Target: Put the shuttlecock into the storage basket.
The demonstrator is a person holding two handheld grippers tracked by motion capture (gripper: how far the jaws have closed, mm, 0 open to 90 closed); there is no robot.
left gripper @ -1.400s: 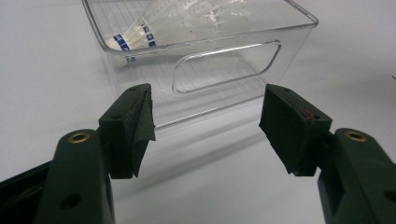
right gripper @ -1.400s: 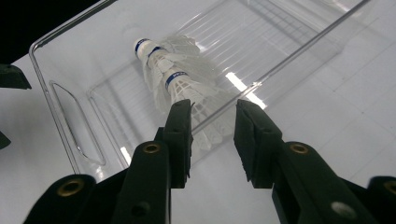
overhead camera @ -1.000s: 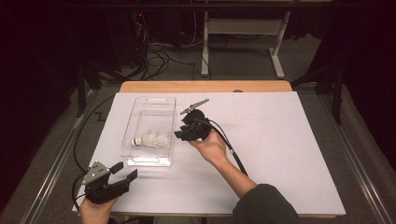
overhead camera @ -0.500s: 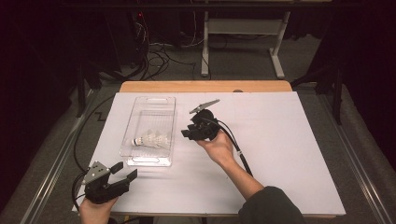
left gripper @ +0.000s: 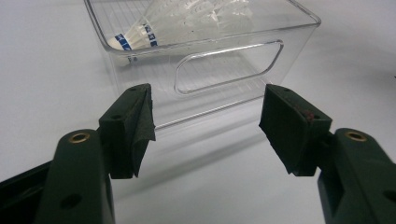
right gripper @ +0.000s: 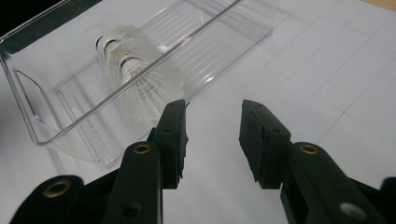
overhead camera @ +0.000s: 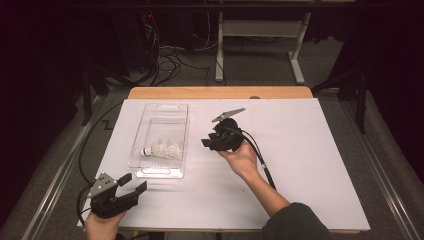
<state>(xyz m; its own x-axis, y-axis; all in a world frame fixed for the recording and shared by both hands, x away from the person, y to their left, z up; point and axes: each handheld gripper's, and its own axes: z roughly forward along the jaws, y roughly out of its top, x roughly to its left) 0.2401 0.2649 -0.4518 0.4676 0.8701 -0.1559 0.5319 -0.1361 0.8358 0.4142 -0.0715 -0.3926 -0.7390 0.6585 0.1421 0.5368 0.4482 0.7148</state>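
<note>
A clear plastic bin (overhead camera: pixel 141 118) lies on the white sheet, left of centre. White shuttlecocks (overhead camera: pixel 161 148) with blue bands lie nested on their sides in its near half. My left gripper (overhead camera: pixel 134 182) rests open at the sheet's near left corner, its jaws empty. In the left gripper view the gripper (left gripper: pixel 205 123) faces the bin's handle end (left gripper: pixel 280 60), with the shuttlecocks (left gripper: pixel 140 35) behind the wall. My right gripper (overhead camera: pixel 208 138) hovers open and empty just right of the bin. In the right gripper view the gripper (right gripper: pixel 212 135) points past the bin's wall (right gripper: pixel 28 126) toward the shuttlecocks (right gripper: pixel 135 74).
The white sheet (overhead camera: pixel 310 150) covers a wooden table (overhead camera: pixel 220 92), with wide bare space on the right half. Cables trail from both grippers. Beyond the far edge are floor cables (overhead camera: pixel 170 55) and a white desk frame (overhead camera: pixel 295 55).
My right gripper has drifted to the right, away from the bin, with nothing in it. The left gripper and the shuttlecocks have stayed put.
</note>
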